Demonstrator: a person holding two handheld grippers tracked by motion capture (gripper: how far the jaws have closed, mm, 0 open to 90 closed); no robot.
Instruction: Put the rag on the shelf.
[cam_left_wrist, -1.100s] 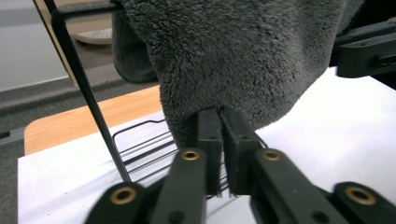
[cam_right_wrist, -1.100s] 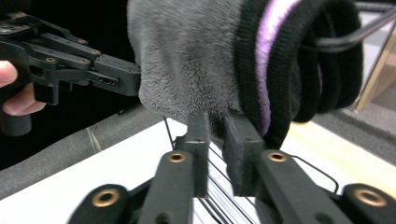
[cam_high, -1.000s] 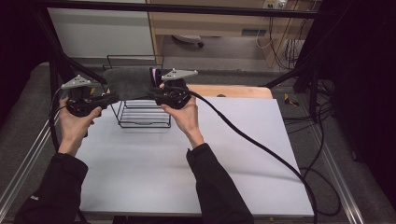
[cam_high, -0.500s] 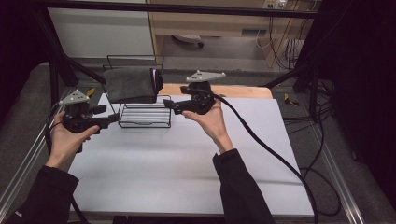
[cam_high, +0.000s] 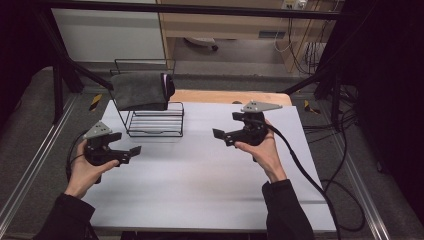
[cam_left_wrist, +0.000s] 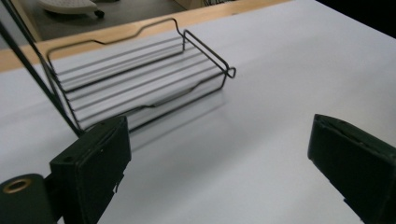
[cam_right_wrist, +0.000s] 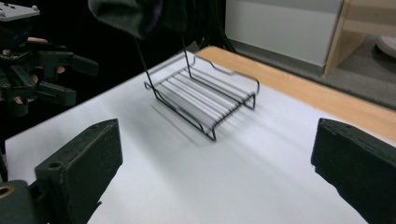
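A black wire rack (cam_high: 155, 122) stands at the back left of the white table (cam_high: 200, 185), with a dark grey cloth (cam_high: 139, 91) draped over its top bar. My left gripper (cam_high: 131, 154) hovers near the table's left edge, in front of the rack and pointing right. My right gripper (cam_high: 222, 137) is held over the table's middle right and points left at the rack. Both sets of jaws have just been opening and stand wide apart with nothing between them. The left gripper view shows the rack (cam_left_wrist: 140, 79) beyond my left gripper (cam_left_wrist: 224, 172). The right gripper view shows the rack (cam_right_wrist: 205, 98), the cloth (cam_right_wrist: 126, 14) and the left gripper (cam_right_wrist: 74, 79).
A wooden strip (cam_high: 230, 96) runs along the table's back edge. Black frame struts (cam_high: 75, 70) slant down at the back left beside the rack. The right gripper's cable (cam_high: 300, 165) trails across the table's right side to the floor. Metal rails (cam_high: 30, 165) flank the table.
Both grippers have left the cloth on the rack's top bar and opened. The left one dropped toward the near left, the right one swung right. The cloth now hangs alone.
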